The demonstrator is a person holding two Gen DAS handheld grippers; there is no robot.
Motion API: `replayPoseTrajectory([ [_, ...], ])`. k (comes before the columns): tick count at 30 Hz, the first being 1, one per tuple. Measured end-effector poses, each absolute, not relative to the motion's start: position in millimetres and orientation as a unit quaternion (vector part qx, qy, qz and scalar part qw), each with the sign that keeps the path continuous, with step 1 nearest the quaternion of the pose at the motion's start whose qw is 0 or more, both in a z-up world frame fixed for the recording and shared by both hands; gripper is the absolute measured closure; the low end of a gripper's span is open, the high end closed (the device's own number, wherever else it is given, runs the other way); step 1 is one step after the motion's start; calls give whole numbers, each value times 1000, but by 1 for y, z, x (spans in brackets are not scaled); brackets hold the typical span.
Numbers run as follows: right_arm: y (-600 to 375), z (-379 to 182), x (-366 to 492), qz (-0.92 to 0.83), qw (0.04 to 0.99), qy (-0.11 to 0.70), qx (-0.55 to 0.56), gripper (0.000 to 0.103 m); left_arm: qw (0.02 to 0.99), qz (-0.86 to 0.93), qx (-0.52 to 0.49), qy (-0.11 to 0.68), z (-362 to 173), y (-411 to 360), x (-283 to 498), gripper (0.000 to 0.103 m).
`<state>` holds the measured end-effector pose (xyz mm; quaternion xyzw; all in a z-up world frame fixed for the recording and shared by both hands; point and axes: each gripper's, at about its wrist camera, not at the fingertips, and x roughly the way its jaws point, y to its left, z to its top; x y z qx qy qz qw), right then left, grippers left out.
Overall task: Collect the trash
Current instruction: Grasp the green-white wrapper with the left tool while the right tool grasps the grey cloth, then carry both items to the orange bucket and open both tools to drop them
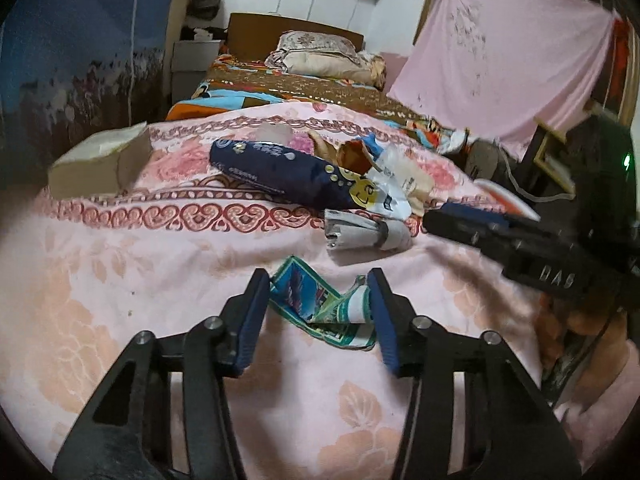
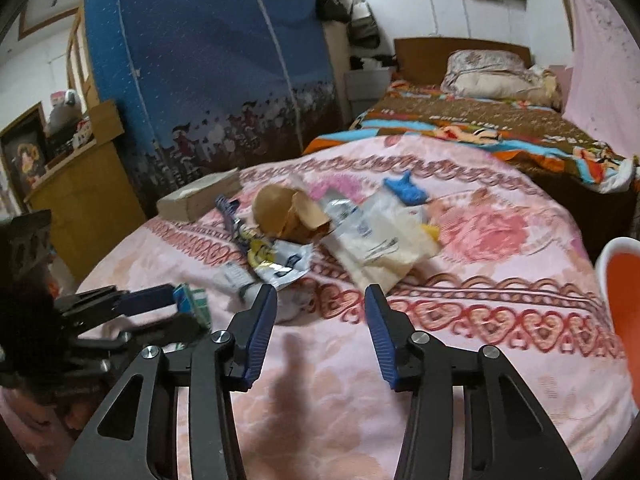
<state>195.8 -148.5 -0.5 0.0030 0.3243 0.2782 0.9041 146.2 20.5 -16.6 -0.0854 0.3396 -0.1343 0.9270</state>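
Observation:
Trash lies on a pink floral bedspread [image 1: 120, 272]. My left gripper [image 1: 318, 280] is open, its jaws standing either side of a crumpled green-blue wrapper [image 1: 316, 304]; in the right wrist view that wrapper [image 2: 194, 304] shows between its fingers. Beyond lie a rolled grey paper [image 1: 360, 232], a dark blue snack bag [image 1: 276, 172], a brown paper cup [image 1: 354, 156] and white plastic bags [image 1: 394, 184]. My right gripper [image 2: 320, 296] is open and empty above the bedspread, just short of the pile: brown cup [image 2: 288, 208], white bags [image 2: 380, 240], a blue scrap [image 2: 404, 192].
A cardboard box [image 1: 100, 160] sits at the bed's far left edge. An orange and white bin [image 2: 624, 304] stands at the right. A second bed with a patterned blanket [image 2: 480, 128], a blue wardrobe [image 2: 208, 60] and a wooden cabinet [image 2: 80, 192] lie beyond.

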Motion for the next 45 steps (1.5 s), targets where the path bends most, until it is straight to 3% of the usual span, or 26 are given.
replayPoseTrajectory([
  [11,-115,-9,213,326,867,375,-28,61,923,-136,-129,337,-22,32,147,73],
  [20,-117,-13,214,333,860,386,-24,71,917,-156,-99,354,-25,20,142,68],
  [29,-117,-11,206,335,864,374,-28,76,923,-148,-95,342,-21,20,140,84],
  [36,-131,-1,188,346,879,328,-1,76,944,-118,-94,293,-11,20,124,87],
  [45,-178,33,163,307,931,188,65,76,972,-124,-75,185,36,-6,125,86],
])
